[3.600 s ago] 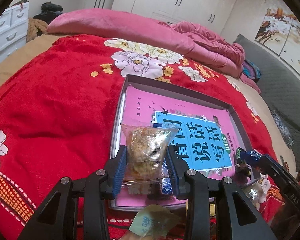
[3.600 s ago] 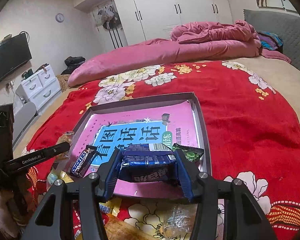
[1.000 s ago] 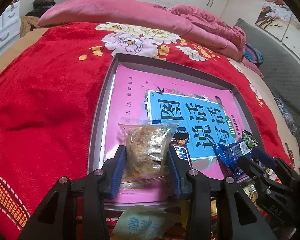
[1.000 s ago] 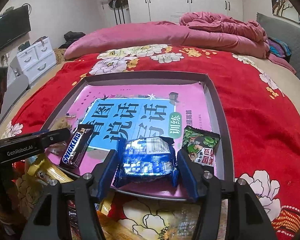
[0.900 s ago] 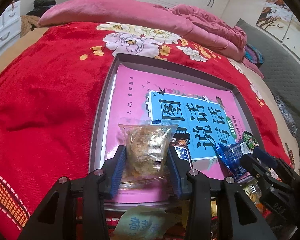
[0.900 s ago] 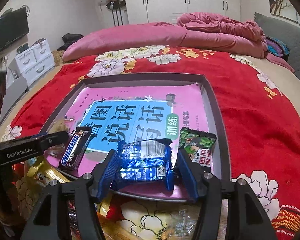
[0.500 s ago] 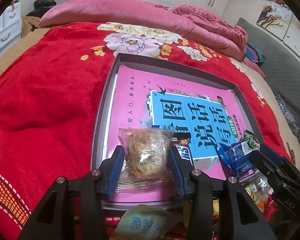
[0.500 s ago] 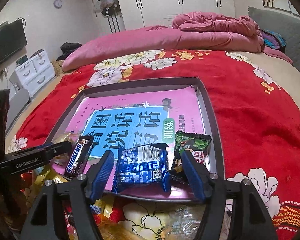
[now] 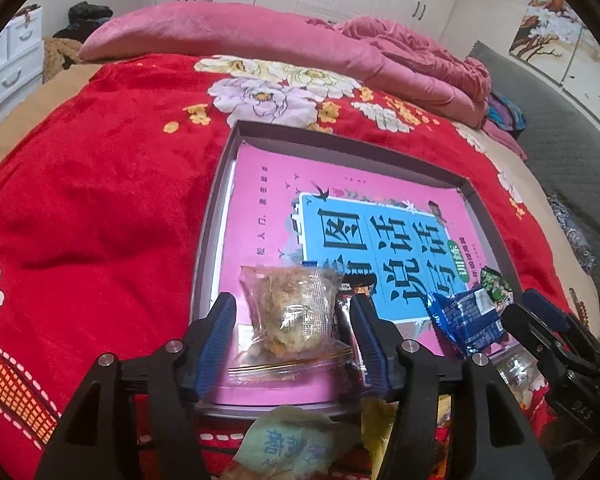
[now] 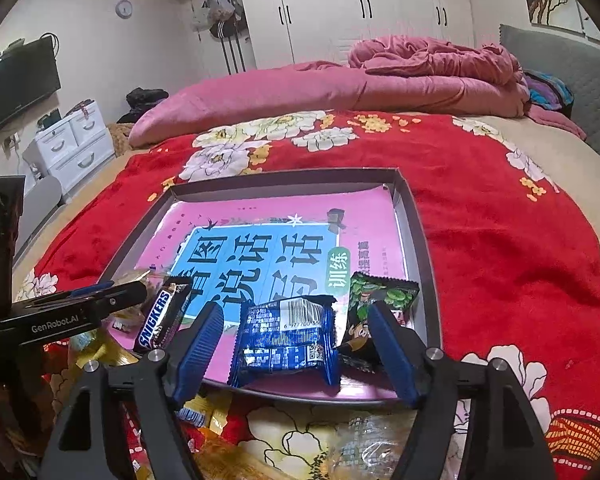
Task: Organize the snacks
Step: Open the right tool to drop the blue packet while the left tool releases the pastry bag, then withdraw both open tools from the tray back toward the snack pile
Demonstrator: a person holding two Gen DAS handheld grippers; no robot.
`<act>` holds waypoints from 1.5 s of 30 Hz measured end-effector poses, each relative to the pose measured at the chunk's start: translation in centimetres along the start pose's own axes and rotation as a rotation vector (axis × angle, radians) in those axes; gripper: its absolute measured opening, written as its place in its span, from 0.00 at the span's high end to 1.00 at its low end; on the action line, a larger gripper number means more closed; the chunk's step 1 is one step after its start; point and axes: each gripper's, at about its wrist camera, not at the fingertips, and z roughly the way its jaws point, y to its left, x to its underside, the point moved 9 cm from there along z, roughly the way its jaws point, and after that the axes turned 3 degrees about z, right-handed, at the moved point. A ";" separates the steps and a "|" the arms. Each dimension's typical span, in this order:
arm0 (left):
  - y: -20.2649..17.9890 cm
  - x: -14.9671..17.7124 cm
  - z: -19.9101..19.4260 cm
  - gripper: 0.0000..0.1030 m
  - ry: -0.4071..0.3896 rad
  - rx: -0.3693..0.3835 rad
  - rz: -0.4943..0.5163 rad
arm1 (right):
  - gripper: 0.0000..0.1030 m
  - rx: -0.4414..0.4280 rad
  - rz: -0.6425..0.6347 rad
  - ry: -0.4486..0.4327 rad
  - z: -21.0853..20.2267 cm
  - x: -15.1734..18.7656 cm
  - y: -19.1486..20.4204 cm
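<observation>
Two claws are seen with their fingers spread, and neither is gripping anything. The left claw (image 9: 292,336) is held low at the near edge of the tray (image 9: 216,216), fingers pointing forward and level; between them, with a gap on each side, a clear biscuit packet (image 9: 290,312) is propped on the pink book (image 9: 268,216) that lines the tray. The right claw (image 10: 296,336) is posed the same way at the near rim, and a blue packet (image 10: 286,338) lies between its parted fingers, clear of both.

Several risks can be judged from here. If either claw is drawn back low or at a slant, a finger could catch its packet and drag it over the shallow rim onto the bed (image 10: 500,240). The clear packet looks propped rather than flat, so it could be tipped by a light brush. Just left of the right claw lies a chocolate bar (image 10: 162,318), and just right of it a green packet (image 10: 380,300) whose corner seems hidden behind the right finger; either could be nudged by a sideways move. Nearer than the tray, loose wrappers (image 9: 296,440) lie under the claws and could be snagged. Beyond the fingers, most of the book is bare.
</observation>
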 end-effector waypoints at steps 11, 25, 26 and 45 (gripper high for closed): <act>1.0 -0.5 -2.1 0.39 -0.052 -0.022 -0.015 | 0.24 0.004 0.023 -0.021 -0.6 -0.4 -0.8; 2.5 -1.1 -4.7 0.28 -0.130 -0.062 -0.053 | 0.19 0.009 0.050 -0.052 -1.8 -0.7 -2.0; 2.7 -1.1 -4.8 0.28 -0.132 -0.064 -0.058 | 0.19 0.011 0.053 -0.053 -1.8 -0.7 -2.1; 4.9 -0.7 -6.4 0.27 -0.149 -0.085 -0.130 | 0.17 0.015 0.094 -0.099 -4.1 -1.1 -3.8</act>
